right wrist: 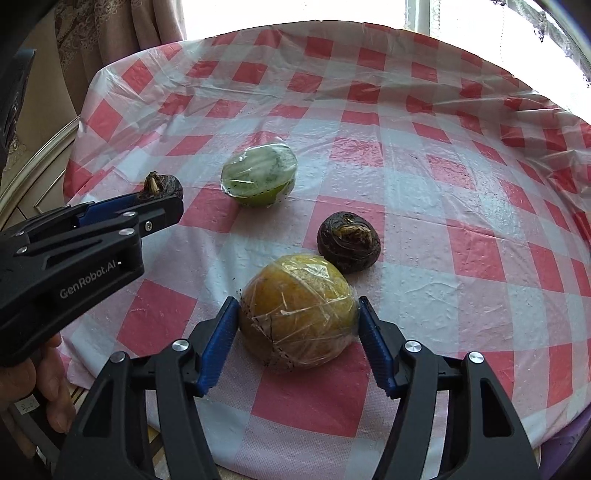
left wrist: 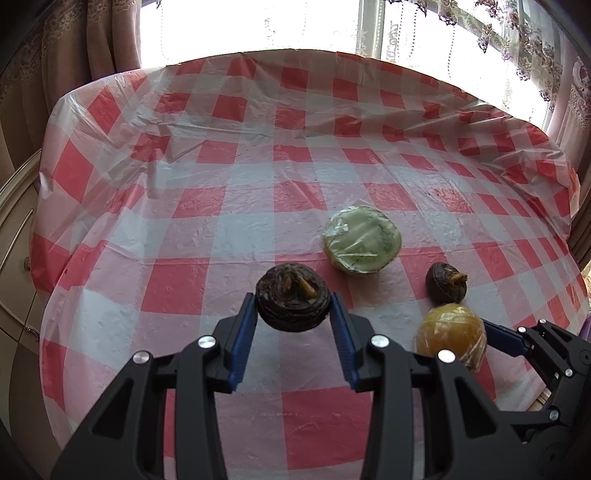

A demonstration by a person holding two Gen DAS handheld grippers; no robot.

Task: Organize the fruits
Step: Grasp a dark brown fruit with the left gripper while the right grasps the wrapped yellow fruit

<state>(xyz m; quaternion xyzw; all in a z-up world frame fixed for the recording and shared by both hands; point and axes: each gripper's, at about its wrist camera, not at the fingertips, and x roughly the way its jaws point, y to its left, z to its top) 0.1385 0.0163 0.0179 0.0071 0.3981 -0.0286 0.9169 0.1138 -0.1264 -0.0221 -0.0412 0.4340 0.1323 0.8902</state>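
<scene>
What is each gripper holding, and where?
Left gripper clamps a dark fruit across its sides. Right gripper brackets the wrapped orange fruit's sides; firm grip unclear.

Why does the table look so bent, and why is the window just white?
Left wrist view: the fisheye lens curves the checked tablecloth into a dome, and the backlit window is blown out to white. Right wrist view: same bending, with daylight glinting off the plastic wrap on the orange fruit and green fruit; both views stay fairly sharp.
</scene>
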